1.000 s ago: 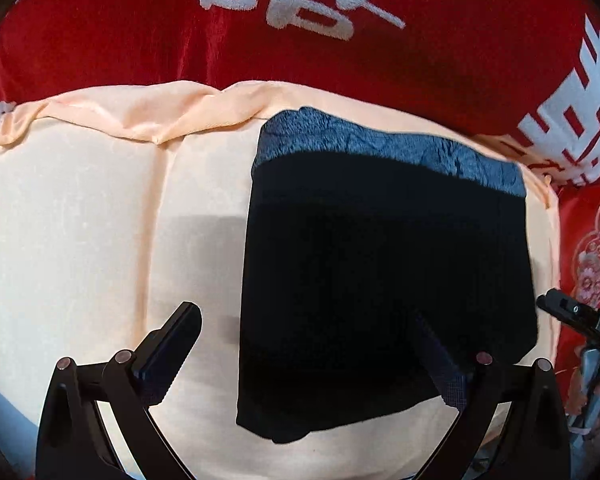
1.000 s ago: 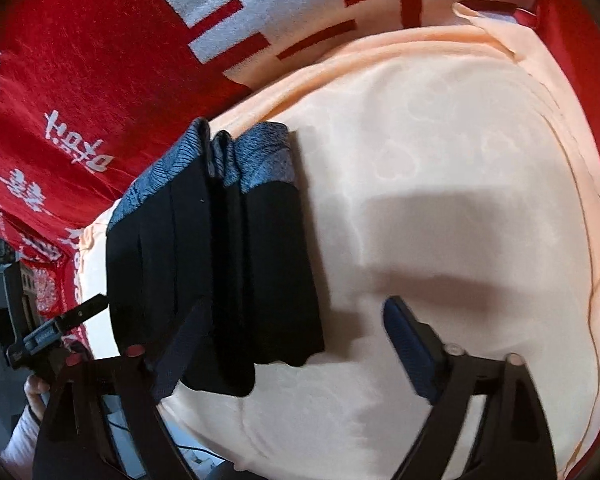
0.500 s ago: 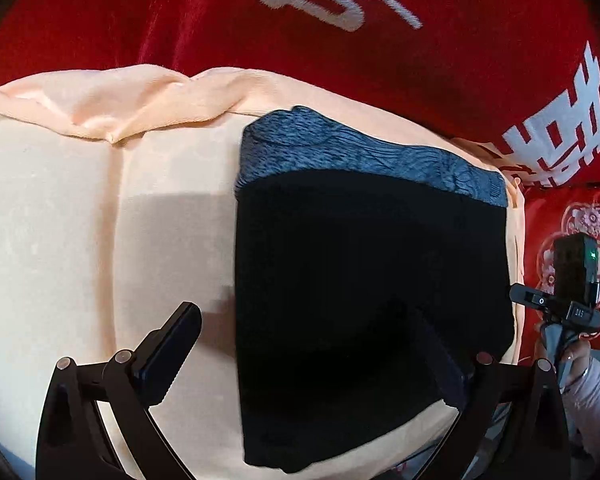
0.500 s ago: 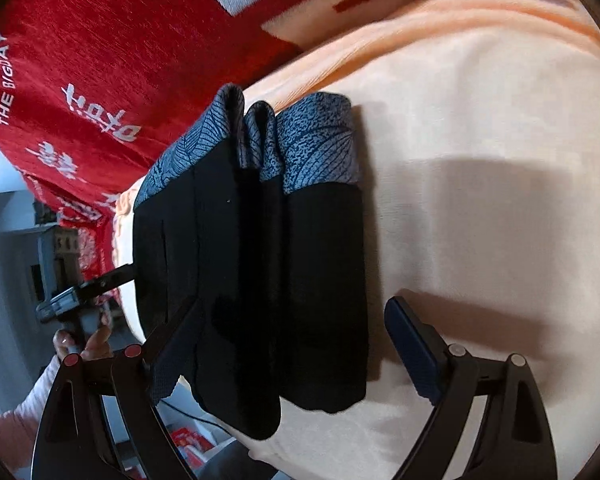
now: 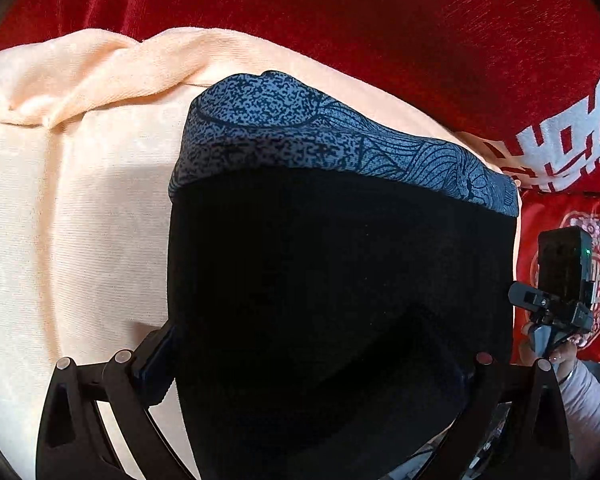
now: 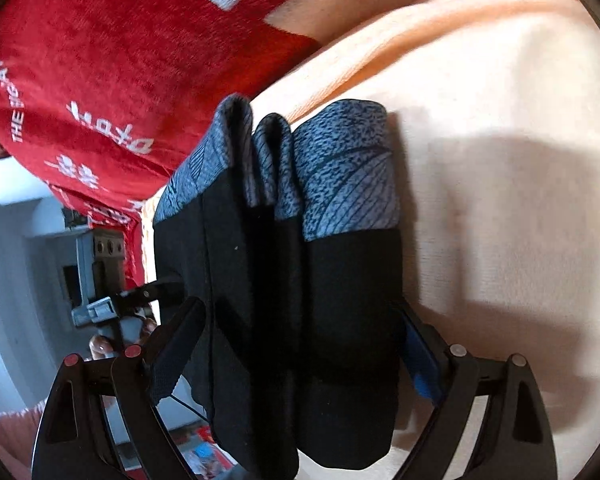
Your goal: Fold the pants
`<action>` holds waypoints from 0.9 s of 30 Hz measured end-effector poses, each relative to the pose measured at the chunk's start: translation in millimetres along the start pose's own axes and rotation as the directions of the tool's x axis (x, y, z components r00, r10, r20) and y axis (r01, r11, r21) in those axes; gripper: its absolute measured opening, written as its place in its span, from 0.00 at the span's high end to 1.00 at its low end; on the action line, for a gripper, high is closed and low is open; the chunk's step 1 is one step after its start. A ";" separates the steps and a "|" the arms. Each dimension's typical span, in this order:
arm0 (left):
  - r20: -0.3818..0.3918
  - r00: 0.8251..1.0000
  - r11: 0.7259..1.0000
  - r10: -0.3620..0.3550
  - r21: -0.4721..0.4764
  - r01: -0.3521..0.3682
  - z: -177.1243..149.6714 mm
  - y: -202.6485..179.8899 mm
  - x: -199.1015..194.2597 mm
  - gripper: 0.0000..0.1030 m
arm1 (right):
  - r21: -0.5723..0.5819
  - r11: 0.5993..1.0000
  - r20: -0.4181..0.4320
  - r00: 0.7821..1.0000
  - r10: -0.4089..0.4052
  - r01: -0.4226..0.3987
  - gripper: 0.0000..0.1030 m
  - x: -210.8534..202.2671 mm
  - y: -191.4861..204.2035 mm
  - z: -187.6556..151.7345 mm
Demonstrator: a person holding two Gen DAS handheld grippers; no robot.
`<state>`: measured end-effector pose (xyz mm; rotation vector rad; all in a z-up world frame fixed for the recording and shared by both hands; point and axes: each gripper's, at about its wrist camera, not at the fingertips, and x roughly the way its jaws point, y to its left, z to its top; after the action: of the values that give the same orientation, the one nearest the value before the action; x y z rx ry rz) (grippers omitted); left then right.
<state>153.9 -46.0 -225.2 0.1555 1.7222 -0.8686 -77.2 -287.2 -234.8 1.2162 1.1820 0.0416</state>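
Note:
The folded black pants [image 5: 332,288] with a blue-grey patterned waistband [image 5: 340,136] lie on a peach cloth [image 5: 68,220]. In the right wrist view the pants [image 6: 300,300] show as several stacked folds, waistband [image 6: 340,176] at the far end. My left gripper [image 5: 312,360] is open, its fingers astride the near end of the pants. My right gripper [image 6: 296,344] is open too, its fingers on either side of the folded stack. The near fingertips are partly hidden by the black fabric.
A red blanket with white characters [image 5: 380,40] lies behind the peach cloth and shows in the right wrist view [image 6: 100,80]. A red cushion [image 5: 560,272] sits at the right. The other gripper and hand show at the view edges [image 5: 560,300] [image 6: 112,308].
Both grippers have moved forward onto the pants, so the fingers now straddle the folded stack. The pants look larger in both views. Both jaws stay open.

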 end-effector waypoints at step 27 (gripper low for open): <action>0.148 0.989 0.996 0.018 0.087 -0.031 -92.5 -25.4 -88.3 0.42 | 0.002 1.000 0.064 0.997 0.031 -0.032 0.61 -34.8 64.1 -91.6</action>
<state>99.0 21.3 -127.8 0.1675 1.5423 -0.9166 -123.6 -217.2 -153.2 1.2302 1.1080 0.0245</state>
